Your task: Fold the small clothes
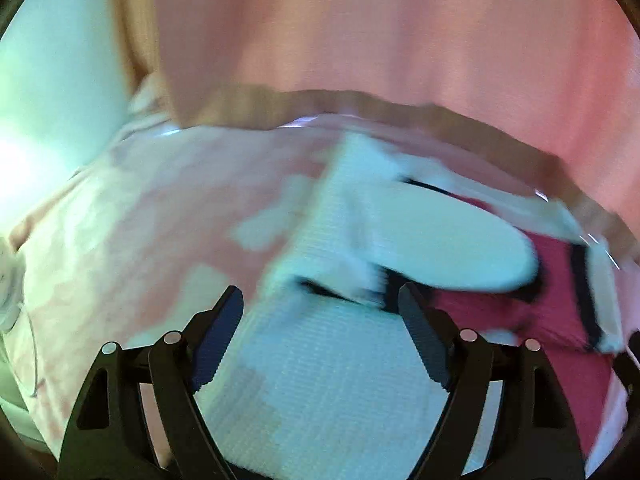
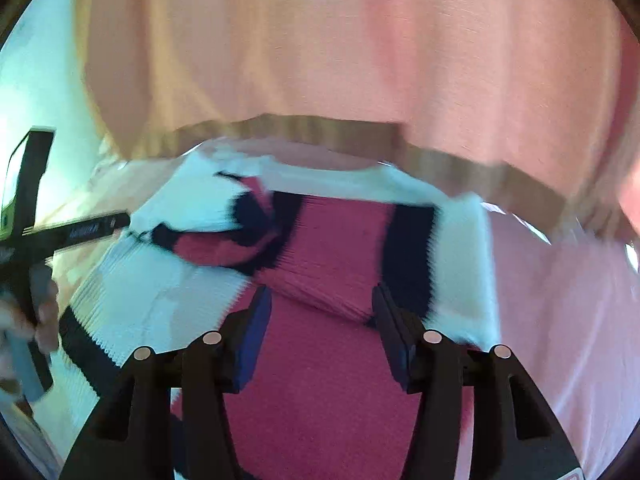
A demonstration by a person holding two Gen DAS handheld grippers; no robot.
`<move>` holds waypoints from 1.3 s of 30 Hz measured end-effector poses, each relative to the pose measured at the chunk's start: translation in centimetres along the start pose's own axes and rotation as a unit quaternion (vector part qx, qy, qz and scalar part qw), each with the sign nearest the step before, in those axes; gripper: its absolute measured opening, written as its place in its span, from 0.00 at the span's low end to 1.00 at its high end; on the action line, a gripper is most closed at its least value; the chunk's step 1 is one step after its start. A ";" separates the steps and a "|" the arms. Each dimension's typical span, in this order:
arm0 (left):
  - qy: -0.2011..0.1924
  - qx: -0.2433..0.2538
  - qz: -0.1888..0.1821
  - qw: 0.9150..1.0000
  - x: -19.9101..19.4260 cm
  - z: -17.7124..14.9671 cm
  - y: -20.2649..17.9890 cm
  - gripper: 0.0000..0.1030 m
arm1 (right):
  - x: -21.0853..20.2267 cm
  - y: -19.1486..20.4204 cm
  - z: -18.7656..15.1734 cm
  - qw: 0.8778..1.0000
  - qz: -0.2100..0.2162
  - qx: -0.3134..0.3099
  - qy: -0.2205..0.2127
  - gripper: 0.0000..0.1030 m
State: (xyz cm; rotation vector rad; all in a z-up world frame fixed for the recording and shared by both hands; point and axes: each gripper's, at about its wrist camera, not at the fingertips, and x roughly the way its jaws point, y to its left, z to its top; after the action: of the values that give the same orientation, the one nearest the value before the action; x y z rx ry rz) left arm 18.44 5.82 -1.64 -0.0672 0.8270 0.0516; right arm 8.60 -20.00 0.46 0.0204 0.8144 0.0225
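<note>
The left gripper (image 1: 320,312) has its 2 jaws spread wide, gripping nothing. Between and below them lies the white ribbed panel of a small knit garment (image 1: 320,380). Ahead of the jaws, a white sleeve (image 1: 440,240) lies folded across the body. To the right of the jaws, the garment shows a dark red panel with black trim. The garment rests on a pale pink patterned cloth (image 1: 140,260), which extends to the left.

The right gripper (image 2: 320,304) is also released, with its jaws parted over the garment's red centre panel (image 2: 328,380). Black bands and white panels flank it on both sides. Beyond the garment hangs a pink curtain (image 2: 360,40). Both views are motion-blurred.
</note>
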 end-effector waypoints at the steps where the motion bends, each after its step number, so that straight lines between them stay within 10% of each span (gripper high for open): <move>1: 0.004 -0.003 0.005 1.000 0.5 0.1 0.6 0.75 | 0.5 1.1 0.6 1.000 0.002 -0.019 -0.004 0.51; 11: 0.051 0.047 0.052 0.996 6.6 0.2 1.1 0.74 | 12.0 8.6 6.1 0.989 0.001 -0.130 0.066 0.59; 12: 0.053 0.048 0.055 0.996 6.8 0.2 1.1 0.74 | 12.6 8.2 6.3 0.990 0.008 -0.118 0.074 0.32; 13: 0.054 0.049 0.056 0.996 7.1 0.2 1.1 0.74 | 12.5 7.3 6.8 0.993 0.022 -0.088 0.078 0.16; 15: 0.056 0.050 0.059 0.995 7.2 0.4 1.2 0.75 | 10.1 3.9 7.7 0.998 0.053 0.020 0.039 0.15; 18: 0.058 0.050 0.058 0.995 7.4 0.4 1.4 0.75 | 4.9 -4.8 5.1 0.971 0.061 0.227 -0.028 0.17; 21: 0.055 0.052 0.063 0.995 7.1 0.0 1.0 0.76 | 4.7 -9.0 0.7 0.963 -0.032 0.269 0.018 0.33; 23: 0.058 0.049 0.064 0.995 6.9 0.1 1.1 0.76 | 4.8 -11.1 -2.2 0.950 -0.009 0.308 0.047 0.33; 29: 0.064 -0.008 -0.036 0.997 3.2 0.1 0.9 0.74 | 3.2 -12.4 -2.4 0.952 0.025 0.304 0.034 0.49; 33: 0.099 -0.079 -0.152 0.980 3.3 -0.5 0.3 0.75 | 4.9 -13.0 -1.3 0.945 0.045 0.322 0.042 0.54; 38: 0.112 -0.157 -0.151 0.970 6.3 -0.2 0.7 0.69 | 7.6 -13.3 -1.0 0.938 0.041 0.343 0.039 0.51; 39: 0.106 -0.158 -0.138 0.972 6.4 0.2 0.8 0.54 | 7.9 -13.3 -0.8 0.937 0.042 0.344 0.037 0.39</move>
State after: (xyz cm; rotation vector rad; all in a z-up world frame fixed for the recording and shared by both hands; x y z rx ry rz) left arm 22.88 6.80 -6.29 -0.4951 1.0100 -0.0882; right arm 13.57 -33.06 -6.17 0.7222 0.8632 -0.1838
